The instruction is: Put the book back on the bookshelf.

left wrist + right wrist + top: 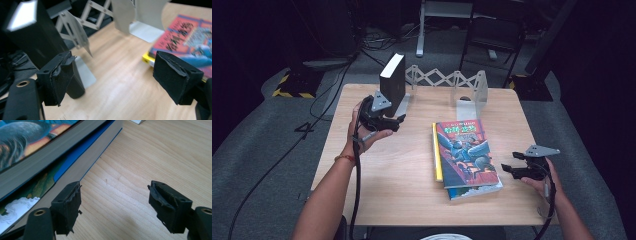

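on the wooden table [402,165], my left gripper [379,120] stands open-jawed just beside the upright black book [393,82], my open right gripper [527,169] facing the book stack's [467,155] long edge.

Bare tabletop [402,165] left of book stack [467,155]; black book [393,80], rack [447,80] block rear.

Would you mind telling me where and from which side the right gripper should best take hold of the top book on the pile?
Probably the long right-hand edge of the top book. It lies flat on the pile, that edge faces the open right gripper and overhangs the blue book beneath, so one pad could slip under it. Come in level from the right, low over the table.
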Demonstrator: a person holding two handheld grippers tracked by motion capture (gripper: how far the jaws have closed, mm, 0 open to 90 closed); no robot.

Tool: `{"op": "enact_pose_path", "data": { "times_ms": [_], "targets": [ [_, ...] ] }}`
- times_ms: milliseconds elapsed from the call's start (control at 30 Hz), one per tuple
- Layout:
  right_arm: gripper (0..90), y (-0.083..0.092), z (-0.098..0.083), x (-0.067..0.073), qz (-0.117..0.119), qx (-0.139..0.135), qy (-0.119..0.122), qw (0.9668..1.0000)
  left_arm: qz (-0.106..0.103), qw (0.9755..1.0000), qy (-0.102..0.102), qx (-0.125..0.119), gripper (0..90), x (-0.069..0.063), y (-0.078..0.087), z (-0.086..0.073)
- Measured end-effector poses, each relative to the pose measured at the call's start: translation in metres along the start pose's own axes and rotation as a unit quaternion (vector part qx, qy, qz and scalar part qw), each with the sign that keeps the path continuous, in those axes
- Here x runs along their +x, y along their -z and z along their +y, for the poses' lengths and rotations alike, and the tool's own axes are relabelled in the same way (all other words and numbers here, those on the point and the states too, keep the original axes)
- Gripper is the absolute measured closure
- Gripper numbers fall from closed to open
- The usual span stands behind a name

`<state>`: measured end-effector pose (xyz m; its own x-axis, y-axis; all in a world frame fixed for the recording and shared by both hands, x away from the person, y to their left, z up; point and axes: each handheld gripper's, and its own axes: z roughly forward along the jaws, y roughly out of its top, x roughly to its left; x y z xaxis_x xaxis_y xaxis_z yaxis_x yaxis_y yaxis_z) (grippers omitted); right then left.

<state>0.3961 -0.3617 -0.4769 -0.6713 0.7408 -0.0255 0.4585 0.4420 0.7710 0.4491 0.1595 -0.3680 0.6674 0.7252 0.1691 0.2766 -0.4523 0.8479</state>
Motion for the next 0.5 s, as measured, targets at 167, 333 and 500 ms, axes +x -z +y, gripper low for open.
{"op": "enact_pose_path", "data": {
  "times_ms": [167, 333, 500],
  "targets": [
    [25.7, 0.007, 0.006, 0.002, -0.001, -0.014, 0.002, 0.9999, -0.035, 0.9991, -0.005, 0.023, 17.1, -0.022, -0.006, -0.024],
    [25.6, 0.013, 0.015, 0.007, 0.0, -0.032, 0.009, 0.9994, -0.057, 0.9966, -0.017, 0.057, 17.6, -0.043, -0.016, -0.049],
    [25.7, 0.019, 0.023, 0.016, -0.008, -0.04, 0.035, 0.9986, -0.085, 0.9925, -0.018, 0.086, 18.3, -0.06, -0.023, -0.073]
  ]
}}
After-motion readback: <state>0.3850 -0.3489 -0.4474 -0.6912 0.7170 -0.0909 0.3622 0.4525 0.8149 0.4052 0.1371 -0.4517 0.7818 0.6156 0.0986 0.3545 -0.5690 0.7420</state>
